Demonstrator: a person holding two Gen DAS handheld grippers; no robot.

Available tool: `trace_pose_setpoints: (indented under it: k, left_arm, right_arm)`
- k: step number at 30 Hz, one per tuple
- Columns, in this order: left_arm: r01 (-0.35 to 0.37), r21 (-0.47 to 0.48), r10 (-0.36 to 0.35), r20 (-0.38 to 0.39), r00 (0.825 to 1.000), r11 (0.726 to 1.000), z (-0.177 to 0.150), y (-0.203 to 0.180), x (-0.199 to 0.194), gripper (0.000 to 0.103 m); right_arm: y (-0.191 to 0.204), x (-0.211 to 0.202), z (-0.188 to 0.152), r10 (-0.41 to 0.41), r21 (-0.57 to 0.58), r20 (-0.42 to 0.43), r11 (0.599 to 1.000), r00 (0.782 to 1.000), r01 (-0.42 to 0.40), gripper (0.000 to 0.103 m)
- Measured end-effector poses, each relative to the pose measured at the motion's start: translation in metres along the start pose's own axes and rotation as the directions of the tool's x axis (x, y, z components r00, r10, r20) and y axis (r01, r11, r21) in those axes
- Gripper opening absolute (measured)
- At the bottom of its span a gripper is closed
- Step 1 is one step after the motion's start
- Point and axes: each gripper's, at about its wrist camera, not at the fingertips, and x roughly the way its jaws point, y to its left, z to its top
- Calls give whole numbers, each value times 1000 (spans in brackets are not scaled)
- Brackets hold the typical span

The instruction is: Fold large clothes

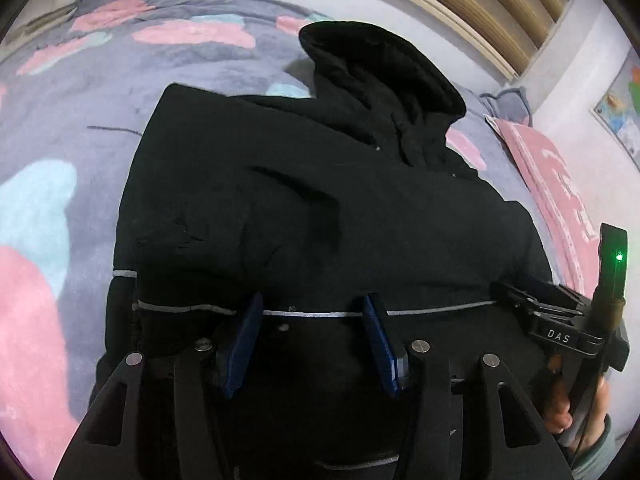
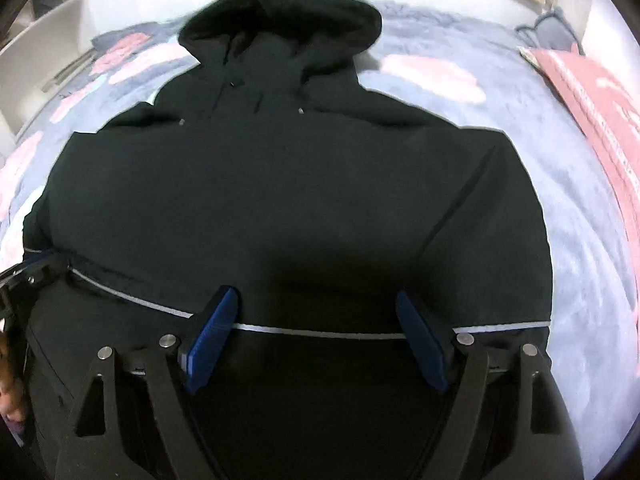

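A large black hooded jacket [image 1: 320, 208] lies flat on the bed, hood [image 1: 380, 68] pointing away, with a thin reflective stripe [image 1: 312, 313] across its lower part. It fills the right wrist view [image 2: 280, 200] too, hood [image 2: 280, 20] at the top. My left gripper [image 1: 312, 320] is open, blue pads just over the stripe near the jacket's left half. My right gripper [image 2: 316, 316] is open wide over the stripe [image 2: 320, 334] near the right half. Nothing is held. Both sleeves look folded in over the body.
The bed has a grey fleece blanket [image 1: 80, 120] with pink and teal shapes. A pink pillow [image 1: 560, 184] lies at the right edge, also in the right wrist view [image 2: 600, 112]. The right gripper body [image 1: 560, 320] shows at the left view's right edge. A wooden headboard [image 1: 500, 8] stands behind.
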Motion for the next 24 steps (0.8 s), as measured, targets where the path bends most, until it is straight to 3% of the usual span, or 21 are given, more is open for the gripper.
trace_pose_setpoints:
  k: [2, 5, 9, 12, 13, 14, 16, 24]
  left_arm:
    - [-25, 9, 25, -3, 1000, 1000, 4, -6, -9, 53]
    - [24, 42, -28, 92, 995, 999, 1, -18, -40, 53]
    - [53, 63, -61, 136, 989, 997, -5, -23, -66, 55]
    - [15, 26, -17, 76, 997, 1000, -12, -13, -49, 56]
    - [-13, -6, 13, 24, 1000, 1000, -14, -6, -36, 55]
    - [0, -42, 0, -18, 1000, 999, -19, 4, -22, 55]
    - [21, -32, -20, 22, 1000, 999, -26, 8, -20, 55]
    - [-19, 57, 13, 110, 994, 998, -47, 0, -30, 55]
  right_arm:
    - [2, -6, 1, -10, -8, -10, 1000, 1000, 10, 82]
    - [-4, -30, -2, -8, 6, 19, 1000, 1000, 8, 82]
    - [-20, -70, -27, -51, -6, 87, 999, 995, 51, 83]
    - [-28, -63, -41, -124, -46, 58, 991, 991, 127, 83]
    - [-31, -58, -47, -134, -51, 42, 989, 990, 136, 82]
    - [-34, -53, -50, -121, -48, 33, 991, 992, 122, 83]
    - [-38, -48, -55, -101, -43, 47, 994, 994, 103, 85]
    - [-45, -44, -70, -84, -3, 120, 996, 989, 85, 90]
